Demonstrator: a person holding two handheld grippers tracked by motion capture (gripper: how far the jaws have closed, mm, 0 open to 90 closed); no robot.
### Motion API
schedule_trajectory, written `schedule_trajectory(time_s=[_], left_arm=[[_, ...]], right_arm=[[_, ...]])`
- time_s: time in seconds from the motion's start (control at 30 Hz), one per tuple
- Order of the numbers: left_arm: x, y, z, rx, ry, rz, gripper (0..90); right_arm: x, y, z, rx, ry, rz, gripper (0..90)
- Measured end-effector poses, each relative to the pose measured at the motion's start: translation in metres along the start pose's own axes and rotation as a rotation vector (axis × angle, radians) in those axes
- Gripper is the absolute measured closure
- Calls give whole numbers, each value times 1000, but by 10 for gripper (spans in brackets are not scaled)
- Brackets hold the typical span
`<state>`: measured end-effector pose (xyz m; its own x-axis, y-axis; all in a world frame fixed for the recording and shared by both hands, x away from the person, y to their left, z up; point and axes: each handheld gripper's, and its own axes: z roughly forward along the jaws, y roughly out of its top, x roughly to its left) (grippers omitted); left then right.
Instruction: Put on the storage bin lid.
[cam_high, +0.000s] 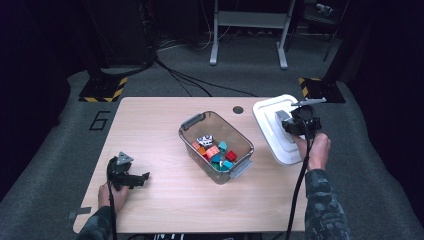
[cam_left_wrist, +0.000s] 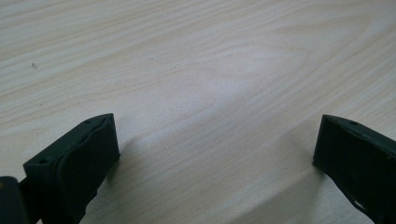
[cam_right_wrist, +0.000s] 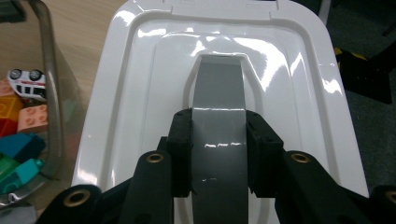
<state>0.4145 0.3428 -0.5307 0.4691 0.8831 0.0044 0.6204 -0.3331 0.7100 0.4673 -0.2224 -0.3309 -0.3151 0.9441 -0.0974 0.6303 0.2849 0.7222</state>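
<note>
While the lid (cam_right_wrist: 140, 93) is gripped by its grey handle (cam_right_wrist: 218, 140), the bin (cam_high: 216, 146) stands uncovered.
Lid is clamped in the right gripper (cam_right_wrist: 218, 154) (1 step unfinished: placement); left gripper (cam_left_wrist: 219, 158) is held wide, empty.

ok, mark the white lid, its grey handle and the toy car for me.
white lid (cam_right_wrist: 140, 93), right gripper view, on its glossy left slope.
grey handle (cam_right_wrist: 218, 93), right gripper view, on the strap above the right tool's pads.
toy car (cam_high: 204, 140), high view, on its white body inside the bin.
</note>
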Motion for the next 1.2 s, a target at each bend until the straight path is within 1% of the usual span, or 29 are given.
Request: schedule_trajectory(time_s=[0.03, 0.1, 0.2, 0.47, 0.5, 0.53, 0.6, 0.7, 0.83, 0.87, 1.07, 1.1, 1.13, 1.2], left_arm=[[0, 0, 0, -5, 2, -1, 0], [0, 0, 0, -1, 1, 0, 0], [0, 0, 0, -4, 2, -1, 0], [0, 0, 0, 0, 0, 0, 0], [0, 0, 0, -4, 2, -1, 0], [0, 0, 0, -2, 0, 0, 0], [0, 0, 0, -5, 2, -1, 0], [0, 0, 0, 1, -1, 0, 0], [0, 0, 0, -5, 2, -1, 0], [0, 0, 0, 1, -1, 0, 0], [0, 0, 0, 1, 0, 0, 0], [0, 0, 0, 1, -1, 0, 0], [0, 0, 0, 1, 0, 0, 0], [0, 0, 0, 1, 0, -1, 0]], right_arm=[[2, 3, -2, -3, 9, -3, 674], [8, 8, -5, -10, 22, -14, 674], [16, 16, -8, -19, 58, -29, 674], [44, 32, -6, -32, 157, -90, 673], [47, 34, -6, -31, 165, -92, 673], [52, 36, -5, -34, 182, -102, 674], [58, 39, -4, -36, 198, -106, 673], [69, 43, -1, -28, 225, -126, 674], [81, 47, 5, -26, 255, -149, 673], [84, 47, 7, -28, 264, -155, 674], [102, 52, 16, -8, 303, -185, 673], [104, 53, 18, -10, 313, -200, 673], [110, 53, 19, -5, 320, -194, 673], [116, 54, 22, -1, 337, -219, 673]])
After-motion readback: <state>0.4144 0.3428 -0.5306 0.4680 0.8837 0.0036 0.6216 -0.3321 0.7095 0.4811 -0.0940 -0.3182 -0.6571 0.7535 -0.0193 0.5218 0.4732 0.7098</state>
